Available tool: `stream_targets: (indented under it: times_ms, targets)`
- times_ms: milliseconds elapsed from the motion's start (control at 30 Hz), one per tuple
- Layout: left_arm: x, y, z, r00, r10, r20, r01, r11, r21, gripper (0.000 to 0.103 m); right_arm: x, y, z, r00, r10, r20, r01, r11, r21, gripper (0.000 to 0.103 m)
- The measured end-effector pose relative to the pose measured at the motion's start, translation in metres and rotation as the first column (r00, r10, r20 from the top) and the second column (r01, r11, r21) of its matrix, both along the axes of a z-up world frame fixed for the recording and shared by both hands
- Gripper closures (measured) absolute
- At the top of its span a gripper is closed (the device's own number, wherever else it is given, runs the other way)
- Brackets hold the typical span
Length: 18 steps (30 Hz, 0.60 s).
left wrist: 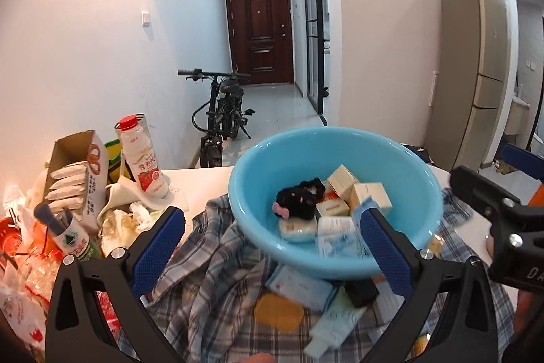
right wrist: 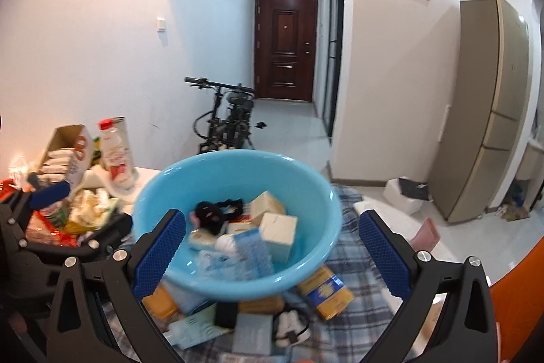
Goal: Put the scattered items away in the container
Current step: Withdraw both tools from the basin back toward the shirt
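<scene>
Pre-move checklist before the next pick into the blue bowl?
1. Left gripper open, nothing between the fingers: ok.
2. Right gripper open, nothing held: ok.
3. Blue bowl upright on the plaid cloth, with room above its boxes: ok.
4. Items left outside: yellow-and-blue box, black box, orange pad: not ok, task unfinished.
5. Grippers apart: the right one sits at the left view's right edge, near the bowl: cannot tell the margin.
6. Near items are motion-blurred: cannot tell exact grasp edges.
</scene>
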State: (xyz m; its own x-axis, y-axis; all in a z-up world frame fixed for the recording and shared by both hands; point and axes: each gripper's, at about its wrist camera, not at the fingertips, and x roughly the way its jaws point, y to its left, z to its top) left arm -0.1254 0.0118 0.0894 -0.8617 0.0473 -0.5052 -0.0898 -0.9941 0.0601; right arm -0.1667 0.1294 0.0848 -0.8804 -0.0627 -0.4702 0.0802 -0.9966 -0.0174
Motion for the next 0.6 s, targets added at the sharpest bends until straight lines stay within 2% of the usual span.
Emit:
stream_targets:
  times_ms: [200, 333, 500, 600]
  targets:
    - [0.041, 0.007, -0.015, 0.998, 0.019, -0.058, -0.023, 0.997, -0.074, 0.000, 0.034, -0.011, -0.017, 1.000, 0.029, -0.009, -0.029, 1.000, -0.005, 0.000]
    - [0.056, 0.006, -0.032, 0.998, 0.013, -0.064, -0.019, 0.995, -0.102, 0.000, 0.051, -0.008, -0.036, 0.999, 0.031, 0.010, -0.030, 0.999, -0.013, 0.000]
    - [0.052, -0.002, -0.049, 1.000, 0.020, -0.017, -0.021, 0.996, -0.081, 0.000, 0.065, 0.007, -0.057, 0.998, 0.000, 0.058, 0.001, 1.000, -0.013, 0.000]
    - [0.050, -0.005, -0.059, 1.000, 0.011, 0.012, -0.010, 0.998, -0.064, 0.000, 0.075, 0.018, -0.078, 0.992, -0.036, 0.121, 0.037, 0.999, -0.002, 0.000]
